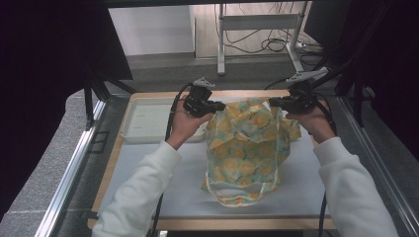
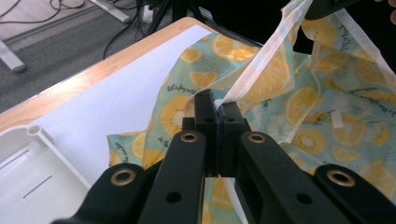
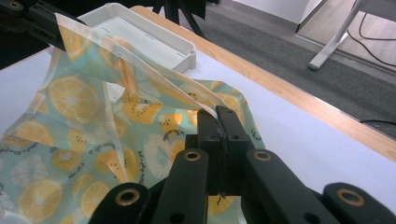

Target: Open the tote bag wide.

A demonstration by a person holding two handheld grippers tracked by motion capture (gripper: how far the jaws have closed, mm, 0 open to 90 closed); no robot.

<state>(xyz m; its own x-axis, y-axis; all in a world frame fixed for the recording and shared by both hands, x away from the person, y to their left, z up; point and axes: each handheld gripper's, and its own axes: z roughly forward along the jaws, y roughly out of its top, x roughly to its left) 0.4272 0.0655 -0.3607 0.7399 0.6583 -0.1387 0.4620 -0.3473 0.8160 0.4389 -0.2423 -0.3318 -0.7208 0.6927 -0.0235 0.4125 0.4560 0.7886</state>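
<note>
Above the table's far half, I hold the limp, light lemon-print cloth point(image 1: 245, 148) by its top hem, left gripper point(image 1: 215, 105) and right gripper point(image 1: 274, 101) both pinched tight on it.

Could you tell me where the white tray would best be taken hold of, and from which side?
Probably the white tray's raised rim on its near long side, coming from the person's side. The wall there stands upright, thin enough to pinch. Both claws are busy: the left claw and right claw hold up the lemon-print cloth.
</note>
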